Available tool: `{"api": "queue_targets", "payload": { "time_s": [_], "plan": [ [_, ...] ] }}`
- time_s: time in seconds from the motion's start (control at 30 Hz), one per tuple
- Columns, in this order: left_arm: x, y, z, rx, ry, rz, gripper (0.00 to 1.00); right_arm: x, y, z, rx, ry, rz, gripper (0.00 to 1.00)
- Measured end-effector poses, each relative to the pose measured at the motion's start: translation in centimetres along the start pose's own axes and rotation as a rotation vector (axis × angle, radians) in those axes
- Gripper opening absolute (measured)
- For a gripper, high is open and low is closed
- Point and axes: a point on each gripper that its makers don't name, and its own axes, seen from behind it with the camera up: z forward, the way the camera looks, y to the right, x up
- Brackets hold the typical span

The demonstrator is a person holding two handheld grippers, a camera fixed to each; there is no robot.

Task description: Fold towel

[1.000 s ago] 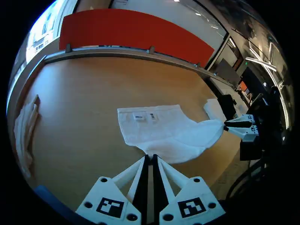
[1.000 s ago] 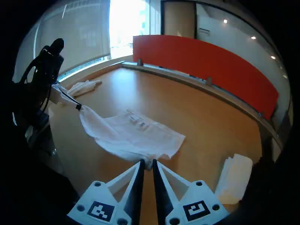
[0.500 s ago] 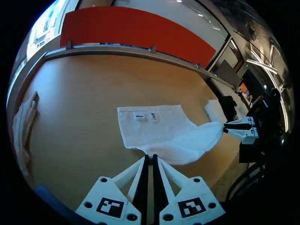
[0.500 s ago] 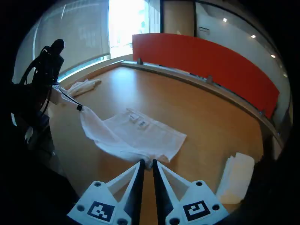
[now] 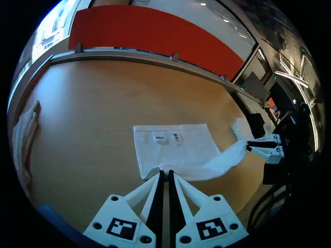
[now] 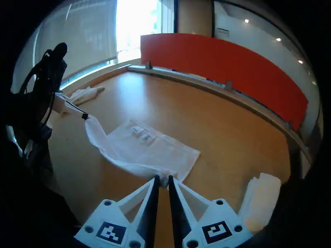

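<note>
Left gripper view: your left gripper has its fingers drawn almost together, nipping the near corner of the towel right at the tips. The rest of the towel lies flat on the table just ahead of the fingers, with its labels facing up. Its lifted edge runs off to the right of the fingers to the right gripper, which has the other near corner. To fold well, I'd raise both corners level, carry them forward over the labels, and land them on the far edge. Hold the span between the grippers taut so no sag drags.

Right gripper view: your right gripper likewise shows only a narrow gap between its fingers, with bunched towel caught at the tips. Ahead and left of the fingers, the raised edge climbs to the left gripper, its tips closed on that corner. A stack of folded cloths sits right of the fingers, well apart.
</note>
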Motion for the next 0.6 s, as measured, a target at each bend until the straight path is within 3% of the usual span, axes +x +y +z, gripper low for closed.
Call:
{"api": "queue_targets", "payload": {
  "time_s": [0.2,0.6],
  "plan": [
    [1.0,-0.8,1.4,0.008,0.008,-0.022,0.08,0.1,1.3,1.5,-0.017,-0.012,-0.007,0.17],
    [2.3,-2.6,5.1,0.022,-0.006,-0.016,0.08,0.2,3.2,4.8,-0.034,-0.037,0.002,0.17]
  ]
}}
